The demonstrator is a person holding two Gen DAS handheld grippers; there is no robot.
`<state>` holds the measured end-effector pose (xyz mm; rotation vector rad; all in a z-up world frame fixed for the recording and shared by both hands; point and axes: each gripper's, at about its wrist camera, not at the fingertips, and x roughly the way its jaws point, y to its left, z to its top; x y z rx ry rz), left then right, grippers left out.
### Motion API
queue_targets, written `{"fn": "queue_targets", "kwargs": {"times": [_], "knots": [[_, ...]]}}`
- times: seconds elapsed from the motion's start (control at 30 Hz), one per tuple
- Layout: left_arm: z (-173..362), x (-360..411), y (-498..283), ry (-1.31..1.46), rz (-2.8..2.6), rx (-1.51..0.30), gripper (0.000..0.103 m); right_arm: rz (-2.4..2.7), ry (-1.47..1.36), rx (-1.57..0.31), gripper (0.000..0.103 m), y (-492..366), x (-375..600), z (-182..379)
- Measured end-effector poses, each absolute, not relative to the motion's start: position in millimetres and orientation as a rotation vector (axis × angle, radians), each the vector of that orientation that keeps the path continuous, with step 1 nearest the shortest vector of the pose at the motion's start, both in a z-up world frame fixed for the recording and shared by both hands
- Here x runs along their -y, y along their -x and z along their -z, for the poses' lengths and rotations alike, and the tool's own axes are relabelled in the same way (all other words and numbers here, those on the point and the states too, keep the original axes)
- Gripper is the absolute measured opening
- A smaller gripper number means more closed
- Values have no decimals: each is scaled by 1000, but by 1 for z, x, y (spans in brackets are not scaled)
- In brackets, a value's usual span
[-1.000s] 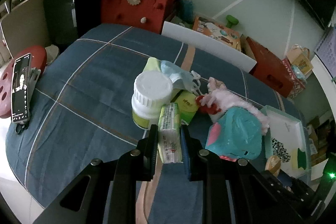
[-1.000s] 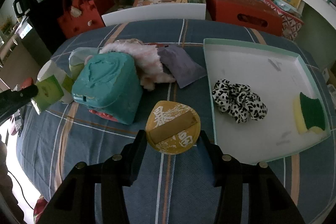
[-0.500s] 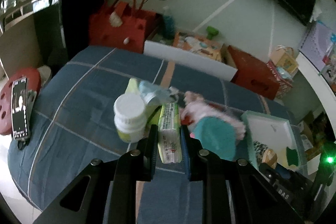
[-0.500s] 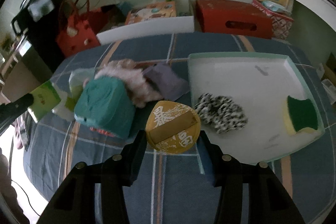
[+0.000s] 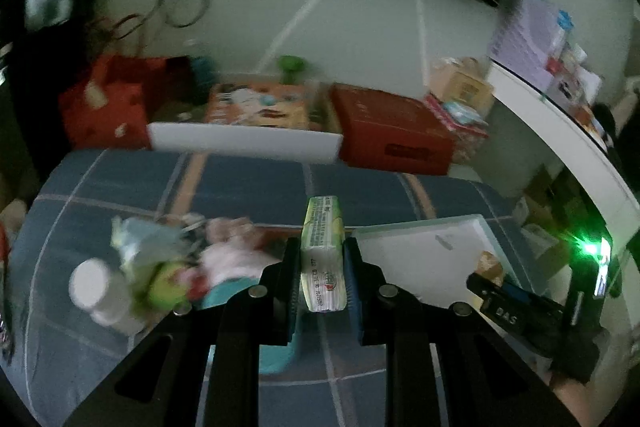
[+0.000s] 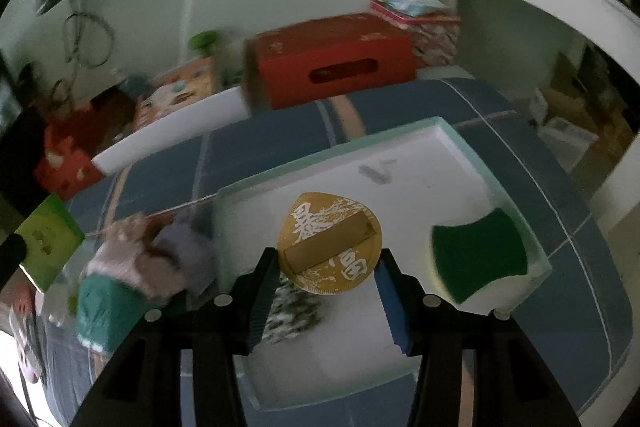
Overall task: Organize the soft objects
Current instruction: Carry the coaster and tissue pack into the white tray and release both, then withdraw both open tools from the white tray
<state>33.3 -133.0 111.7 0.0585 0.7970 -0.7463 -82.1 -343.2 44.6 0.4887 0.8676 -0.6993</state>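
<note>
Left hand-held gripper point(image 5: 322, 277) clamps a tissue pack point(image 5: 323, 251) on edge, above the bed point(image 5: 248, 183) (label print too blurred to read). Right hand-held gripper point(image 6: 326, 273) grips a gold disc point(image 6: 329, 243), white Chinese characters on it, over the tray point(image 6: 400, 163) near the sponge point(image 6: 478, 259).

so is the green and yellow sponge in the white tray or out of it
In. The green and yellow sponge lies inside the white tray, near its right rim.

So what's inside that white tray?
The tray holds a green and yellow sponge. A spotted scrunchie lies partly hidden behind the right tongs and their gold disc.
</note>
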Motion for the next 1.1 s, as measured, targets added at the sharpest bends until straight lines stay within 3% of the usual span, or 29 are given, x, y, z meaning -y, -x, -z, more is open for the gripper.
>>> {"fn": "queue_targets", "kwargs": {"times": [0.43,0.9,0.93,0.97,1.03,1.1], "knots": [[-52,242,-20,-181,901,-840,21,831,-598,-865,52,92,418,-8],[-7,291,-20,-273,925,-854,23,868,-564,-850,54,90,438,5],[-7,291,-20,-277,917,-855,27,871,-561,-851,59,90,437,4],[-7,291,-20,-281,910,-854,32,873,-561,-850,71,90,438,4],[-11,290,-20,-277,903,-850,73,869,-562,-845,87,90,437,1],[-15,288,-21,-259,900,-846,79,865,-560,-846,90,90,435,-1]]}}
